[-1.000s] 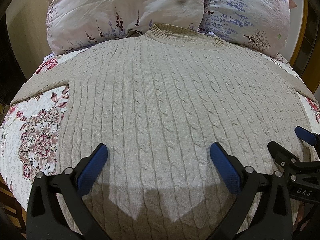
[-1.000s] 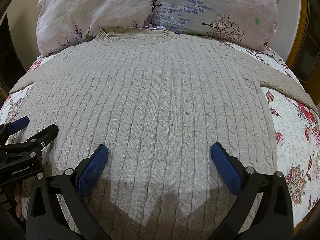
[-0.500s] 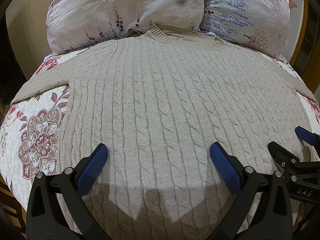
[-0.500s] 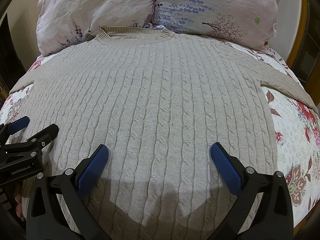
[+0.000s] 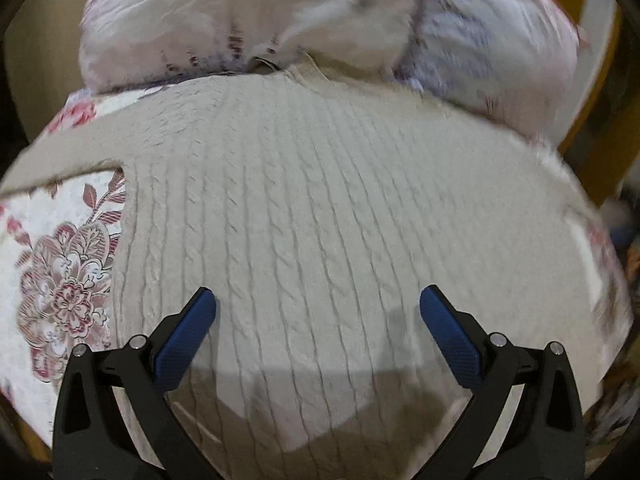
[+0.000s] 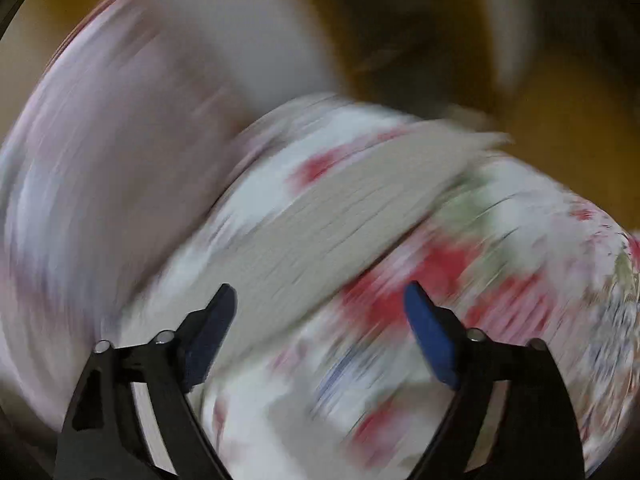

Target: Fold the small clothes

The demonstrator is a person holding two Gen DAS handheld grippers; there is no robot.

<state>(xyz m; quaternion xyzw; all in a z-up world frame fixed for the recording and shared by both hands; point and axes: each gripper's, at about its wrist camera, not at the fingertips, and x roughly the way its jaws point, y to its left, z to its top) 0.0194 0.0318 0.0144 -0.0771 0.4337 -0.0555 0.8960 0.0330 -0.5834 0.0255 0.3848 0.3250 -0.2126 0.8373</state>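
A beige cable-knit sweater lies flat, front up, on the floral bedspread, its collar toward the pillows. My left gripper is open and empty above the sweater's lower body, near the hem. In the right wrist view, which is heavily blurred, my right gripper is open and empty above one beige sleeve that stretches away over the bedspread.
Two floral pillows lean at the head of the bed, just beyond the collar. A yellow wooden bed frame shows at the right. The bed's edge falls away at the left and right.
My right gripper has swung fast to the right, off the sweater's body and over to its right sleeve; it has left the left wrist view. My left gripper has shifted slightly.
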